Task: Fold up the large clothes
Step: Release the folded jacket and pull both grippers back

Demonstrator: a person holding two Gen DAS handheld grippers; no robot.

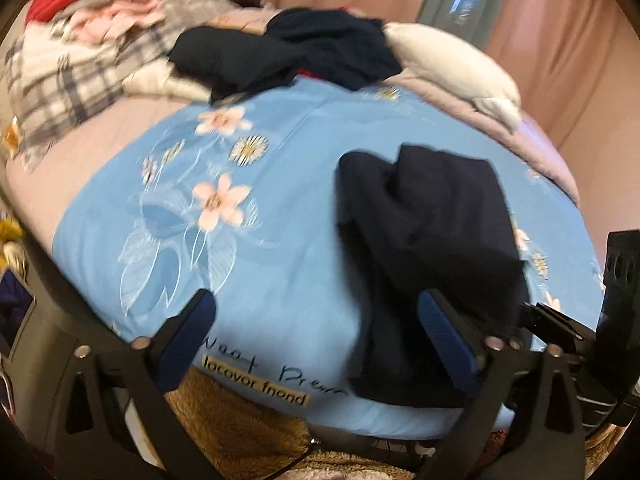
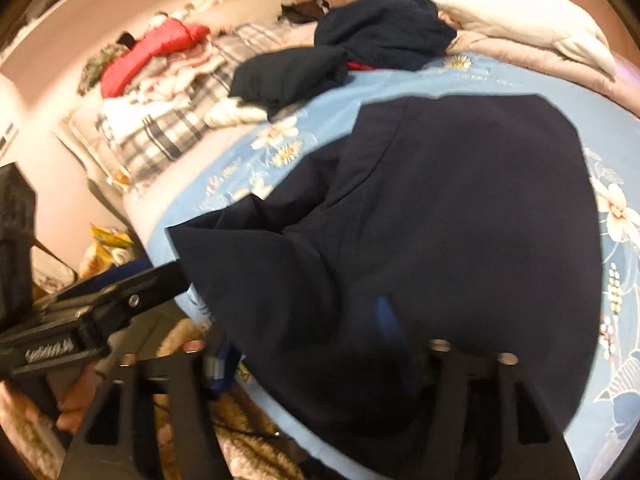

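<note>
1. On the near edge of the blue floral bed cover point(image 1: 304, 184) you can read a tan label strip point(image 1: 256, 382) in dark letters, roughly "locovor fnond".
2. Just above it runs dark cursive script point(image 1: 276, 368), partly blurred, something like "Prem"; the rest you cannot make out.

Left gripper point(image 1: 316, 312): black frame w/ triangular cut-outs, 2 fingers point(image 1: 192, 332) lined w/ ribbed blue pads, silver screw heads at finger bases. Right gripper point(image 2: 304, 344): same black build, silver screws, blue pad partly visible. Coil spring point(image 2: 48, 350) on left unit's side, seen from right wrist view. Hand point(image 2: 80, 396) at lower left; sleeve not visible.
</note>
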